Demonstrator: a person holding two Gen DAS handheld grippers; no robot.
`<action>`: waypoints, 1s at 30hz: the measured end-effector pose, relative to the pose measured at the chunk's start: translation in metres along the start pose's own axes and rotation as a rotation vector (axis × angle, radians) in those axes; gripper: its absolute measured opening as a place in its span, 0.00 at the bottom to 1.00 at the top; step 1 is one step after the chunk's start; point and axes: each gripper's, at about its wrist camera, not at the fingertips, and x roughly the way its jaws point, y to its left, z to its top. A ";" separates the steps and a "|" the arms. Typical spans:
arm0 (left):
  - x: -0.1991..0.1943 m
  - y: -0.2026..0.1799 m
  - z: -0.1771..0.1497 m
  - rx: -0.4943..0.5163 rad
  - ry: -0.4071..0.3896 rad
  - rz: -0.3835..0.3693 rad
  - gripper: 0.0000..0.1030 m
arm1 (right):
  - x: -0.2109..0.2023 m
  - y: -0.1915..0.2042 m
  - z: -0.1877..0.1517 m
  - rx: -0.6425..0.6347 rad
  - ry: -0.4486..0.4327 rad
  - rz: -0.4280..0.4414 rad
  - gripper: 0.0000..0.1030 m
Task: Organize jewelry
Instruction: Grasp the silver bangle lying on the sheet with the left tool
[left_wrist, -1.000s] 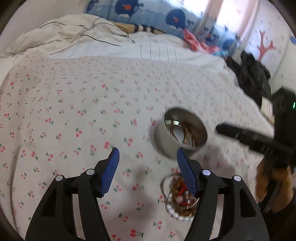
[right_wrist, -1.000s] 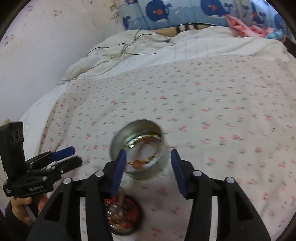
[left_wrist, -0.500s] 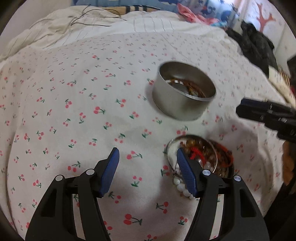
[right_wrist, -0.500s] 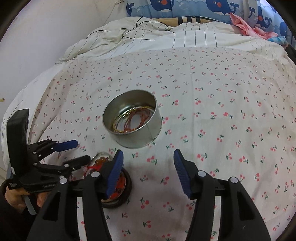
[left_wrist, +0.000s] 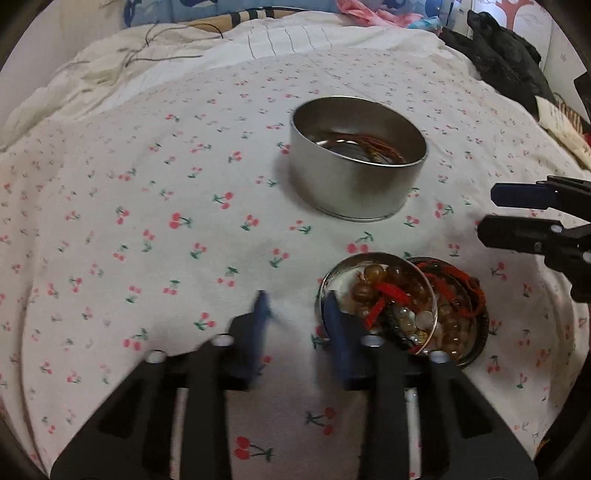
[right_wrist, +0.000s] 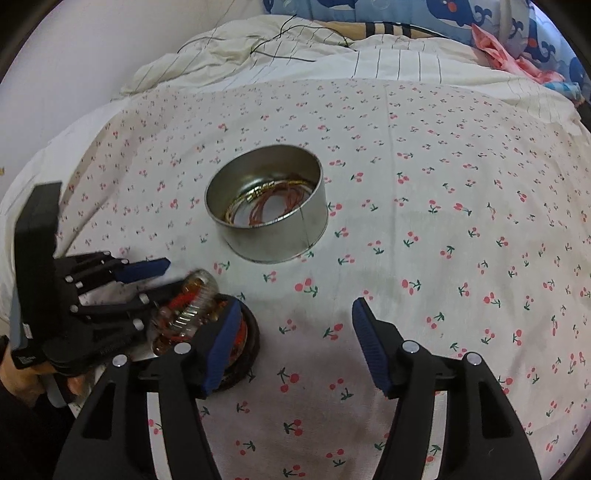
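A small glass jar (left_wrist: 391, 295) of amber beads and red cord lies tilted on a black lid (left_wrist: 469, 314) that holds more beads and cord. In the right wrist view the jar (right_wrist: 192, 302) is at lower left. My left gripper (left_wrist: 297, 301) is closing. Its right finger is at the jar's near rim and its left finger is still apart over the sheet. A round silver tin (left_wrist: 358, 158) with thin bangles stands behind. My right gripper (right_wrist: 295, 325) is opening over bare sheet, nothing between its fingers, with the black lid (right_wrist: 247, 343) beside its left finger.
The cherry-print bedsheet (right_wrist: 461, 206) spreads wide to the right of the tin (right_wrist: 266, 203). A rumpled striped duvet (right_wrist: 295, 48) with thin cables lies at the back. Black clothing (left_wrist: 506, 62) is piled at the far right edge.
The left gripper's jaws have narrowed sharply and now blur beside the jar. Both hands have sunk toward the bed. The right gripper's jaws stand a little wider.
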 end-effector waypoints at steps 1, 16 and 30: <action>-0.001 0.005 0.000 -0.007 0.003 0.013 0.17 | 0.001 0.000 -0.001 0.000 0.004 -0.004 0.61; -0.011 0.042 -0.006 -0.139 -0.038 0.030 0.52 | 0.004 0.007 -0.005 -0.058 0.013 -0.015 0.62; 0.002 0.035 -0.004 -0.104 -0.008 -0.039 0.06 | 0.011 0.045 -0.005 -0.160 0.002 0.078 0.62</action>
